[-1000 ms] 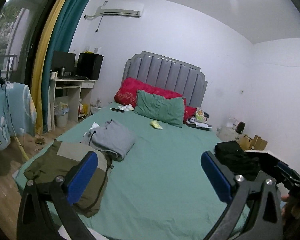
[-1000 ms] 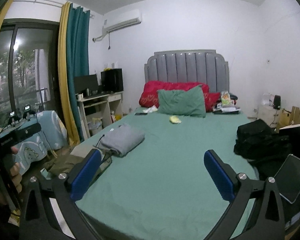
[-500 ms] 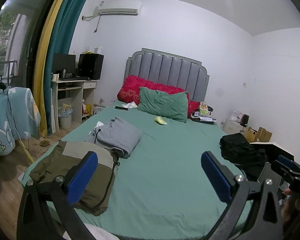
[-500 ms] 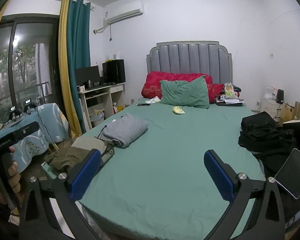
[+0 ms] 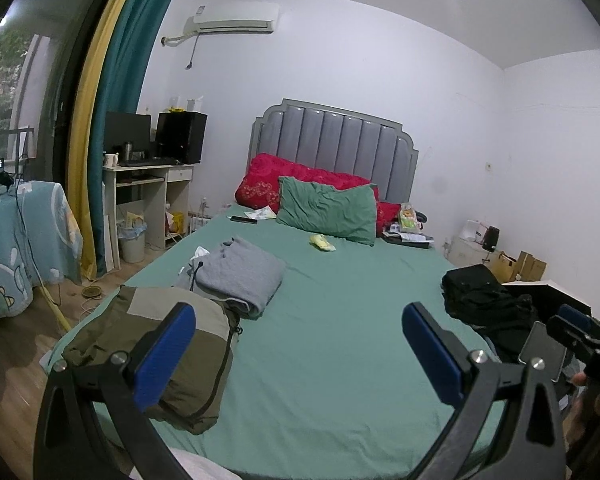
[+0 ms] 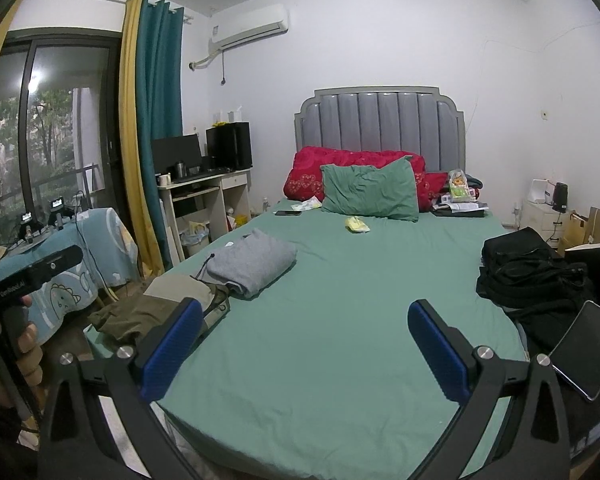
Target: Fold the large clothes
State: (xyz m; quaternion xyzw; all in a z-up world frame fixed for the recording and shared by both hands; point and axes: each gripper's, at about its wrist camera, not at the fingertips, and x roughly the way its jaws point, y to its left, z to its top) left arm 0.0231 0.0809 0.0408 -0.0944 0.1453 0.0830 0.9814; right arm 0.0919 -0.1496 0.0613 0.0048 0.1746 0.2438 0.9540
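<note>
Both grippers, left gripper (image 5: 298, 350) and right gripper (image 6: 304, 344), hang wide apart and empty above the bed (image 5: 340, 320). Black clothes pile (image 6: 532, 276) on bed's right edge looks soft, limp, bulky; pinch a hem or shoulder edge.

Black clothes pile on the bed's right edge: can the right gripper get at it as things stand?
Probably yes. The right gripper is open and empty, and the black clothes pile lies uncovered ahead to its right on the bed. Only the tablet leans nearby, beside the approach.
</note>
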